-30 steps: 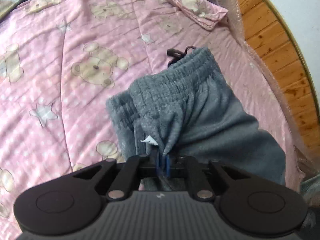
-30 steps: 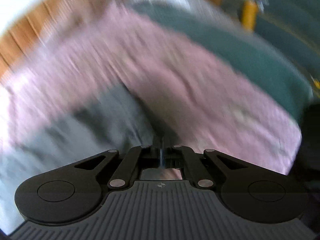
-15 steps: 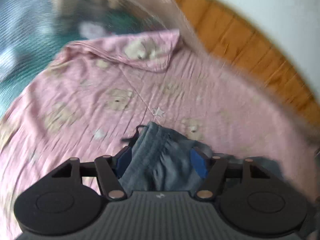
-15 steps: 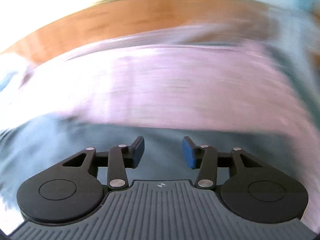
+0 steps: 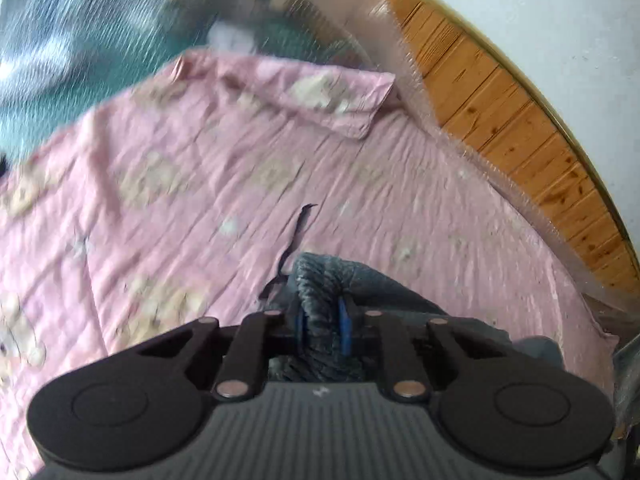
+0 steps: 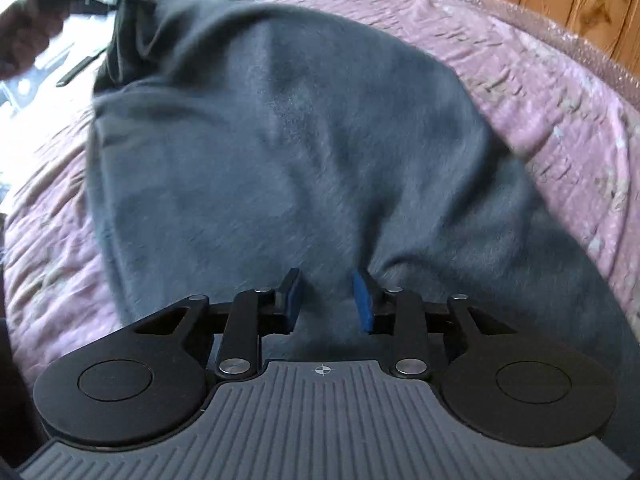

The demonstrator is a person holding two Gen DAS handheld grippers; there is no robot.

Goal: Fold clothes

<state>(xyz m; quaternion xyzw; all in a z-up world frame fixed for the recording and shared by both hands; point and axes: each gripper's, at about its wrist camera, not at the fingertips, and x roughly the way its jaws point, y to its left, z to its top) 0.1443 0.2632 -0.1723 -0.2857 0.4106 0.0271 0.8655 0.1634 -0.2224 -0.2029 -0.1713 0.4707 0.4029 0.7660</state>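
pink bedspread (image 5: pixel 200 208) | left fingers (image 5: pixel 322 320) gripping grey trousers (image 6: pixel 280 140) | right fingers (image 6: pixel 327 300) wide

I can read no text, label, brand or number in either view. The only mark I find is a small crosshair sign (image 6: pixel 321 369) at the front edge of the right gripper's ribbed grey body, and a similar small mark (image 5: pixel 320 391) on the left gripper's body, too blurred for me to make out. The bedcover's pattern carries no lettering.
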